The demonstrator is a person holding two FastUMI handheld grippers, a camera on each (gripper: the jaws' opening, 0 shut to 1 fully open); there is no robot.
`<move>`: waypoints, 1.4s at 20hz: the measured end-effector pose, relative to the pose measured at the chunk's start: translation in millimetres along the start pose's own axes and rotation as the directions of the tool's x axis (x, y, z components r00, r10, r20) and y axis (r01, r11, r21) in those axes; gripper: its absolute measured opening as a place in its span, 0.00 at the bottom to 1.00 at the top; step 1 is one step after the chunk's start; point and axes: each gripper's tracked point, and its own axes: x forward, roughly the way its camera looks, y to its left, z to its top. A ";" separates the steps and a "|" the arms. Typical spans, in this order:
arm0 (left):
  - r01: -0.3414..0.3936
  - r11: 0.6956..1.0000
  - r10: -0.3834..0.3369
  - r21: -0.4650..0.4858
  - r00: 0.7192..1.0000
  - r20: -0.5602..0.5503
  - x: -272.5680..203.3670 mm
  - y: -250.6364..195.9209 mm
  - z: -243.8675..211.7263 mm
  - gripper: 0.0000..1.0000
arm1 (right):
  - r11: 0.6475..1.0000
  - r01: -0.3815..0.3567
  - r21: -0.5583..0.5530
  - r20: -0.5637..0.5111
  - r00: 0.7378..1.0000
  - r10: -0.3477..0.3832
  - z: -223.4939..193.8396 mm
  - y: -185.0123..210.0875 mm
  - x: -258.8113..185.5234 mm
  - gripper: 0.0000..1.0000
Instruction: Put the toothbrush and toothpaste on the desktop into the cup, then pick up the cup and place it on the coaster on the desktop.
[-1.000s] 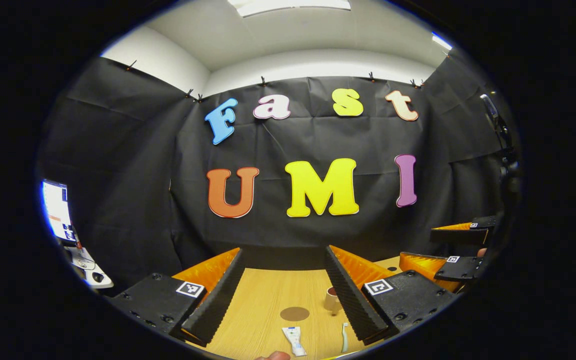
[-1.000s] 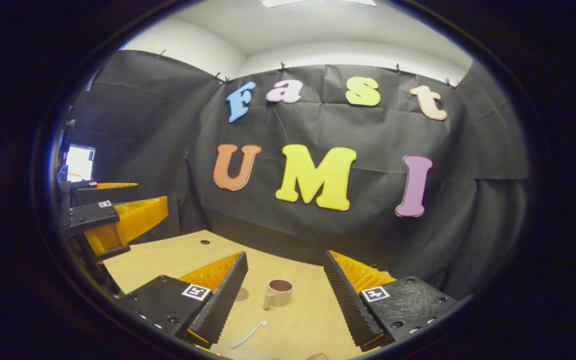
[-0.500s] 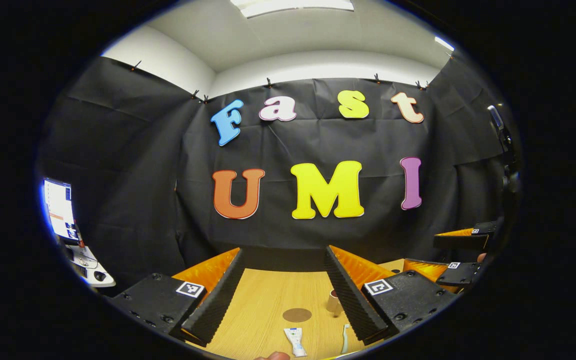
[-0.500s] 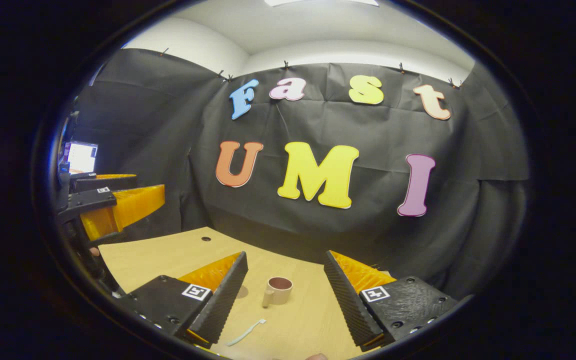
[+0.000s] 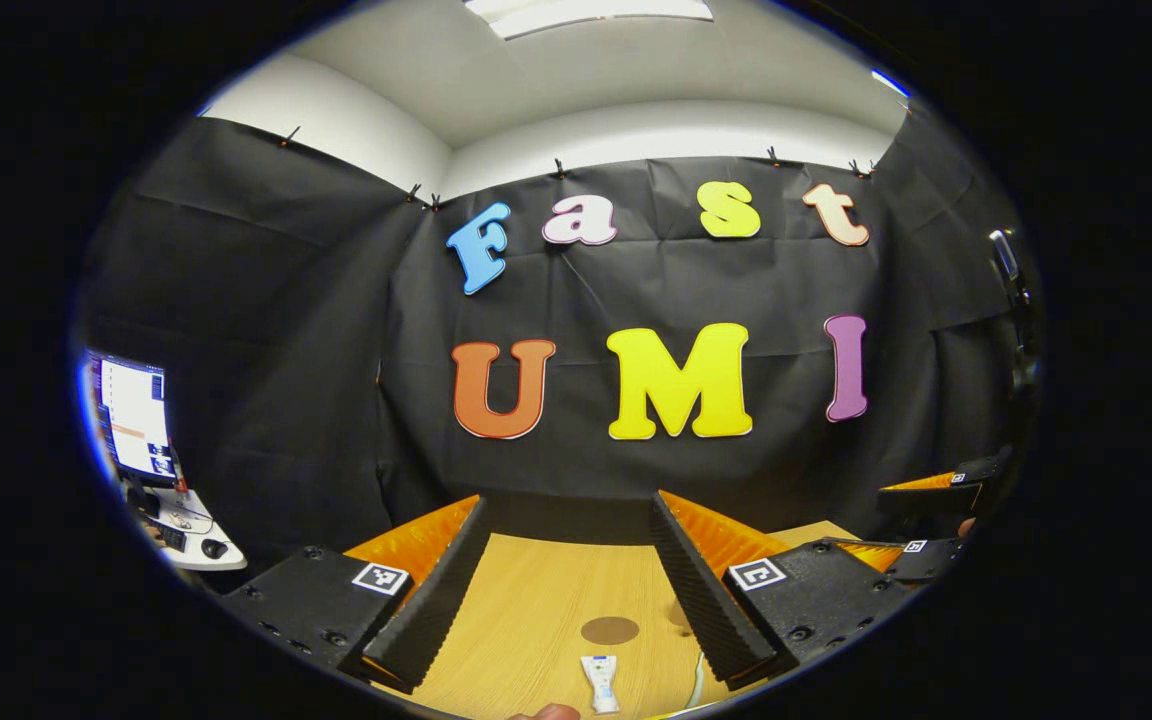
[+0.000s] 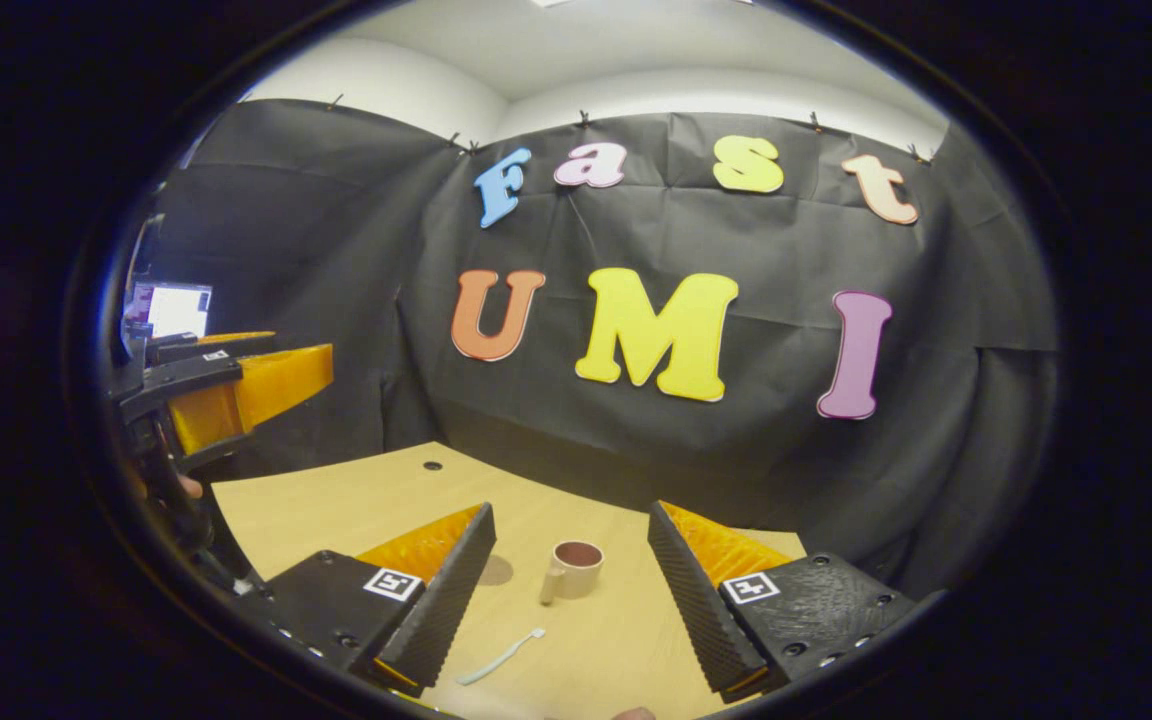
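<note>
While both tools hover above the light wooden desktop [image 6: 356,500], the left gripper [image 5: 561,590] has its two black ribbed fingers spread well apart with nothing between them. Through that gap, in the left gripper view, the flat round brown coaster [image 5: 609,630] lies on the wood; the small white toothpaste tube [image 5: 601,682] lies just beside it at 6 o'clock, apart from it. A pale sliver at 3 o'clock from the tube, against the finger's edge, is too small to identify. The right gripper [image 6: 571,590] likewise has its fingers parted and empty. In the right gripper view, the beige ceramic cup with a dark red interior [image 6: 573,568] stands upright between the fingers, farther off, handle toward 8 o'clock. The pale slender toothbrush [image 6: 501,657] lies flat on the desktop at 7 o'clock from the cup, near it but not touching. The coaster [image 6: 496,570] peeks out at 9 o'clock from the cup.
</note>
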 end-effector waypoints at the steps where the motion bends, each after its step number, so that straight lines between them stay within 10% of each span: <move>1: 0.005 1.000 -0.005 0.006 1.000 0.001 -0.6 -0.4 -0.1 1.00 | 1.000 0.003 0.001 -0.012 1.000 -0.003 -4.0 0.6 1.4 0.97; 9: 0.075 0.996 -0.076 0.053 0.997 0.026 24.6 7.7 -2.1 1.00 | 0.999 0.047 0.027 -0.157 0.987 -0.042 -38.6 6.1 30.3 0.94; 16: 0.109 0.992 -0.108 0.070 0.994 -0.007 44.3 20.9 -16.9 1.00 | 0.996 0.076 0.049 -0.376 0.925 -0.052 -99.6 23.0 53.9 0.94; 28: 0.094 0.992 -0.089 0.085 0.994 -0.058 58.2 39.0 -37.5 1.00 | 0.991 0.077 0.108 -0.741 0.671 0.029 -214.4 52.6 63.6 0.89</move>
